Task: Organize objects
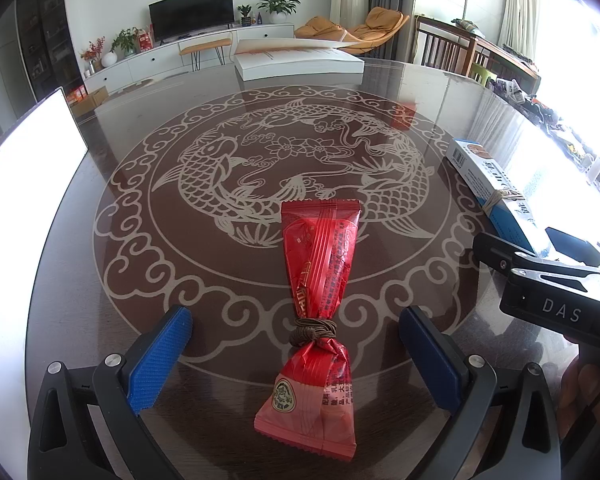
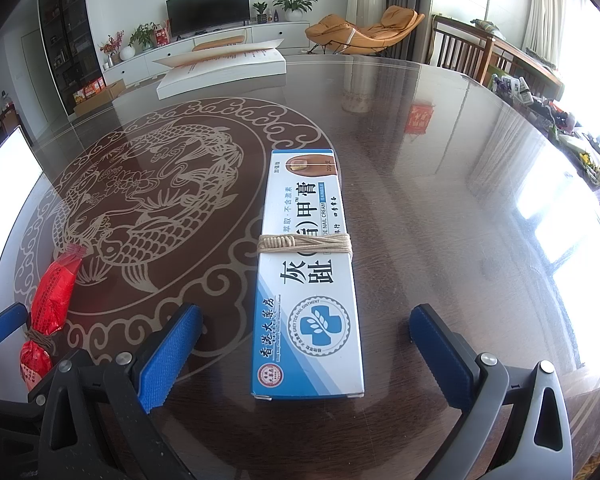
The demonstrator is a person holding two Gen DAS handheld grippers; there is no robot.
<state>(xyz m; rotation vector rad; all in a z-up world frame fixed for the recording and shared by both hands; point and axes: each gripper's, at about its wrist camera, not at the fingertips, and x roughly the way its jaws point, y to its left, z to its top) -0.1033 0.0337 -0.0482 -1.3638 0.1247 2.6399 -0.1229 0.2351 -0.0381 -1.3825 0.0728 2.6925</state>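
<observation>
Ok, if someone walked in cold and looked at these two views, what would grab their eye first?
Probably the red snack packet, cinched with brown cord, lying on the dark table between the open left tongs. Next, the blue-and-white nail cream box, bound with pale twine, between the open right tongs. Beneath both, the table's pale twin-fish pattern stands out.

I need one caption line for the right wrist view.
Open right gripper astride a string-tied blue-white box on the fish-patterned table.
</observation>
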